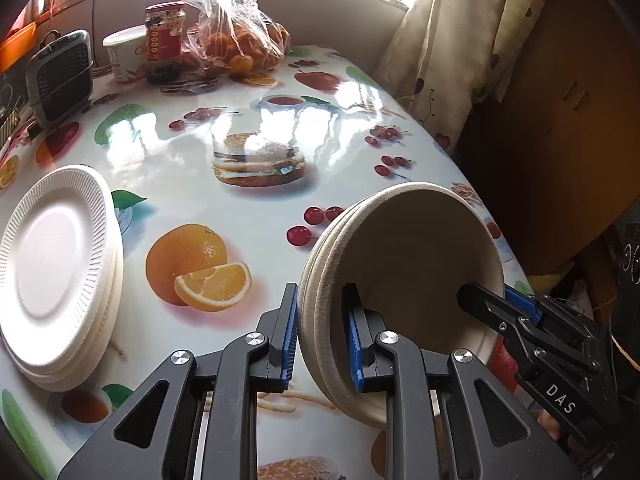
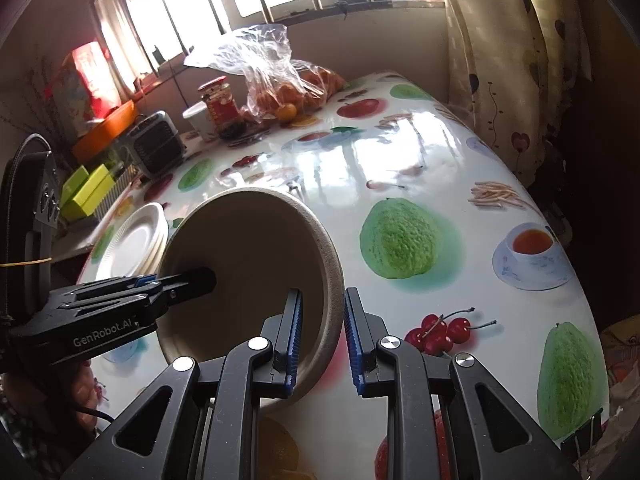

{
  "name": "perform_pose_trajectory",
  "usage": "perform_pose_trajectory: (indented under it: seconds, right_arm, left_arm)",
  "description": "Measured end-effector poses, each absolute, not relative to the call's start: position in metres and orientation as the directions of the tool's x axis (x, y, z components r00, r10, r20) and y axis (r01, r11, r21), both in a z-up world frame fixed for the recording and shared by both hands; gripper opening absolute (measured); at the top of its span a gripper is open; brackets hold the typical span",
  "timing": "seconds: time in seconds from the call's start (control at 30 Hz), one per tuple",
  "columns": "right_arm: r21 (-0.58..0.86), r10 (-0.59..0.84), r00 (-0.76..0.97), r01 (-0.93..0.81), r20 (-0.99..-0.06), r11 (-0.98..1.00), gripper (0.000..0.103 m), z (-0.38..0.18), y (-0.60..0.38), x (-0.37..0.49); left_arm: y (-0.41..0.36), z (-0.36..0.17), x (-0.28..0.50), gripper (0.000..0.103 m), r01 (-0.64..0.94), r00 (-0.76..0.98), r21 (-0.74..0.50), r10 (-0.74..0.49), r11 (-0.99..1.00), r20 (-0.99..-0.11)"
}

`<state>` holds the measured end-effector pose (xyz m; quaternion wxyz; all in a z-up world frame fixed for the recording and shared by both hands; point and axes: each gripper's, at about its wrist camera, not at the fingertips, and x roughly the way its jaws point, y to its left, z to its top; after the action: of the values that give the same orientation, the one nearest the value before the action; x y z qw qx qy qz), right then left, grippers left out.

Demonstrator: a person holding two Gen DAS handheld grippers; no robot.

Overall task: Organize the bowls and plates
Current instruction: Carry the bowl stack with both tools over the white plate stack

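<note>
A stack of nested beige paper bowls (image 1: 404, 248) is held tilted on its side above the table, mouth towards the cameras. My left gripper (image 1: 322, 336) is shut on the bowls' left rim, one finger inside and one outside. My right gripper (image 2: 322, 336) grips the right rim (image 2: 332, 280) the same way; its finger (image 1: 492, 304) reaches into the bowl in the left wrist view. A stack of white foam plates (image 1: 56, 268) lies flat on the table at the left, also in the right wrist view (image 2: 136, 240).
The table (image 1: 256, 200) has a glossy fruit-print cloth. At its far end stand a bag of oranges (image 1: 240, 44), a red-lidded jar (image 1: 164, 36), a white tub (image 1: 124, 52) and a small grey heater (image 1: 60, 76). A curtain (image 1: 452, 48) hangs at right.
</note>
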<state>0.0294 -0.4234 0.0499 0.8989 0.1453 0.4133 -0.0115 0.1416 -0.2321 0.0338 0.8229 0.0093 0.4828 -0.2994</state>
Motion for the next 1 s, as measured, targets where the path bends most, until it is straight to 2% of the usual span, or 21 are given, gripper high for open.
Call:
perform_pose_trajectory:
  seconds: [1.0]
  right_arm:
    - [0.253, 0.219, 0.642, -0.041, -0.735, 0.967, 0.02, 0.068, -0.364, 0.088]
  left_arm:
    - [-0.156, 0.053, 0.163, 0.022, 0.359, 0.464, -0.274, -0.425, 0.892, -0.777]
